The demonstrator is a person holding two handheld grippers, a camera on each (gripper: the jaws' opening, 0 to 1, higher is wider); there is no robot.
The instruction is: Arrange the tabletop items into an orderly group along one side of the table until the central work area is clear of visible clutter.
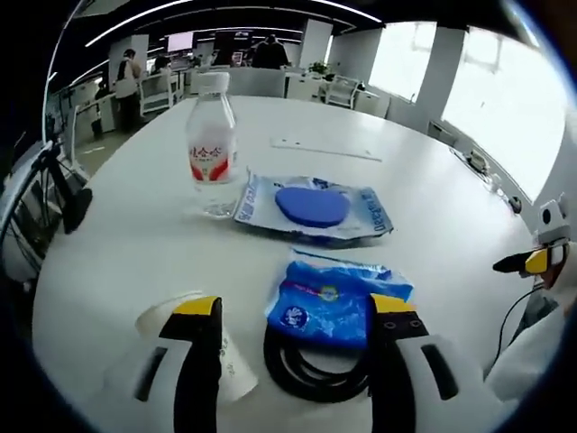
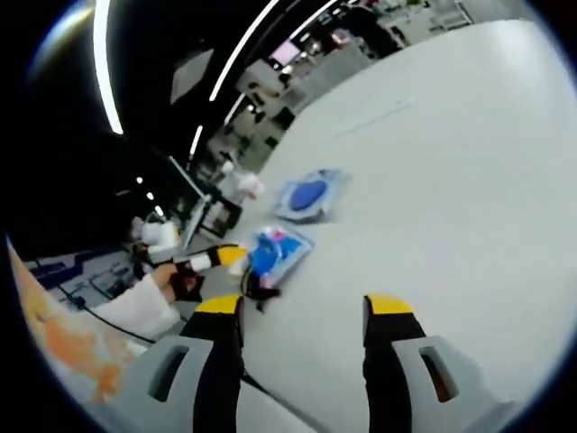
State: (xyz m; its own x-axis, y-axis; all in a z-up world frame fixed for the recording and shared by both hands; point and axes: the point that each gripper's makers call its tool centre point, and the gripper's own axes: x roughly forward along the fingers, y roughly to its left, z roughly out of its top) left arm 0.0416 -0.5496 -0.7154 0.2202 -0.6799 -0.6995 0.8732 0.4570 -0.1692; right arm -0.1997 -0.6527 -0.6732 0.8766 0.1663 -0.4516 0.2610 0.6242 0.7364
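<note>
Left hand-held gripper (image 1: 296, 317) released w/ blue packet (image 1: 337, 301) btwn jaws; right hand-held gripper (image 2: 305, 316) released over table (image 2: 469, 180).

Open office (image 1: 225, 50), bright windows (image 1: 505, 99), ceiling strip-lights (image 2: 104, 68)

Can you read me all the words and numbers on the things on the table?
Water bottle: red characters on its white label, too blurred to read.
Flat packet with the blue disc: dark print along its right edge, too small to read.
Blue packet: a round logo, unreadable.
Nothing can be quoted for certain.
</note>
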